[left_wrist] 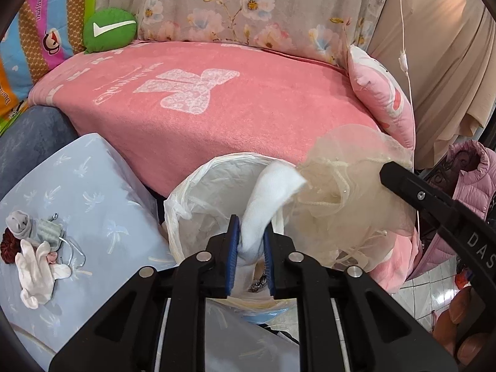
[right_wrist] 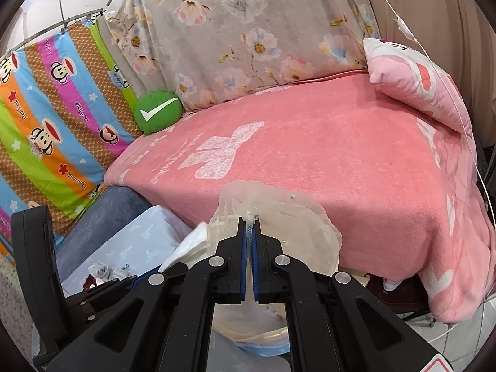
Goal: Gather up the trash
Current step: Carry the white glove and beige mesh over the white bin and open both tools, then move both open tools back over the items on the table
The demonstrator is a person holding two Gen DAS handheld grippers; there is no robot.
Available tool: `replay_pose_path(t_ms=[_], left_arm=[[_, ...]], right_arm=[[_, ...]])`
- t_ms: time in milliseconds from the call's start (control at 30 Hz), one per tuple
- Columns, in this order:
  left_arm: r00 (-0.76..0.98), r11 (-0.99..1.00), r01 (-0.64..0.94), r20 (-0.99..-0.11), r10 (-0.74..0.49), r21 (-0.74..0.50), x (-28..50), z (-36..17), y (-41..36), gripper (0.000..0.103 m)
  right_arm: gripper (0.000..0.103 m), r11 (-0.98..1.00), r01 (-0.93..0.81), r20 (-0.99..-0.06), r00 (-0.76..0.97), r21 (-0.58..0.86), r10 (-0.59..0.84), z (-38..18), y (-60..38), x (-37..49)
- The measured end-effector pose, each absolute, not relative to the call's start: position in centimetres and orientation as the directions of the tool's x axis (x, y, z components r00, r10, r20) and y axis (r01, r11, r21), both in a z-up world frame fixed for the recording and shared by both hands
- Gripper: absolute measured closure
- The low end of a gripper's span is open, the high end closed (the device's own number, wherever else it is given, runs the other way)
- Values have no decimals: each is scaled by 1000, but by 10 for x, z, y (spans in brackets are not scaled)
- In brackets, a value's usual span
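Note:
My left gripper (left_wrist: 251,228) is shut on a white cloth (left_wrist: 272,192) and holds it over a bin lined with a white plastic bag (left_wrist: 198,198). My right gripper (right_wrist: 249,224) is shut on a cream sheer mesh fabric (right_wrist: 279,217), which also shows in the left wrist view (left_wrist: 344,186) beside the white cloth, above the bin's right rim. A small pile of trash (left_wrist: 37,248) with white and grey cloth pieces, a dark red piece and a wire lies on a light blue patterned surface (left_wrist: 93,192) to the left of the bin.
A pink blanket (left_wrist: 201,102) covers a sofa behind the bin. A green check-mark cushion (left_wrist: 108,29), a pink pillow (left_wrist: 384,93), a floral cover (left_wrist: 248,3) and a striped cartoon sheet (right_wrist: 49,117) lie around it. A pink jacket (left_wrist: 471,179) hangs at right.

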State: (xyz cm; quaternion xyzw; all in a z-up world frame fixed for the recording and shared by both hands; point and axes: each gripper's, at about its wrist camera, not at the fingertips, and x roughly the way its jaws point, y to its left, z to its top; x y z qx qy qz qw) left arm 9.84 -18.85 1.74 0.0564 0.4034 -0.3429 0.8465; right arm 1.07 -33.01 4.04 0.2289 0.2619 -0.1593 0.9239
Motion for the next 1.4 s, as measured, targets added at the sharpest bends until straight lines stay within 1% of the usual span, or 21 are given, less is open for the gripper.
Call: replay_pose_path(t_ms=[33,67,100,133,167,267,333,400,467,567,600,733,867,1400], left_arm=[[439,761,623,-723,-534,-183,99,16,-188,75],[443,764,618,-722,-531,-183,100,16,-188,62],[451,771,610,-720,-527,-182,101,15,-186,54],[463,777,603,-713,-526,-181,101,16,-185,41],[476,783,597,-707,-523,-178,101,16,-183,35],[487,792,586,-706,-513,-171,103,17,-180,33],[493,799,577,-707,-507,-171,105,17,-177,33],[501,806,567,-705,-502,-171,107,17,-171,32],[510,815,553,-703,-496,-174,108,18,-164,29],[522,827,534,-699,-488,-177,110,19,-155,29],[526,830,529,-698,-486,-179,111,19,-151,29],[542,842,507,-691,-478,-185,112,21,-138,29],[555,854,485,-688,-468,-189,113,22,-125,29],[599,896,391,-681,-421,-210,116,20,-69,29]], right_arm=[[100,844,416,-557,811,339,-176,40,-330,11],[100,843,417,-558,811,339,-176,39,-330,12],[100,843,417,-560,810,340,-175,39,-330,13],[100,842,418,-561,809,341,-174,38,-331,14],[100,843,417,-563,808,340,-173,37,-331,15],[99,846,413,-565,808,337,-169,37,-328,20],[95,849,408,-563,810,337,-166,38,-326,22],[93,851,404,-558,813,335,-167,39,-322,25],[92,857,394,-558,815,333,-158,39,-318,29],[82,863,380,-553,820,332,-148,42,-312,32],[80,865,376,-551,821,331,-146,43,-309,33],[79,876,355,-557,821,326,-126,44,-297,38],[75,886,337,-563,819,319,-109,43,-284,40],[73,920,262,-580,813,292,-48,41,-235,49]])
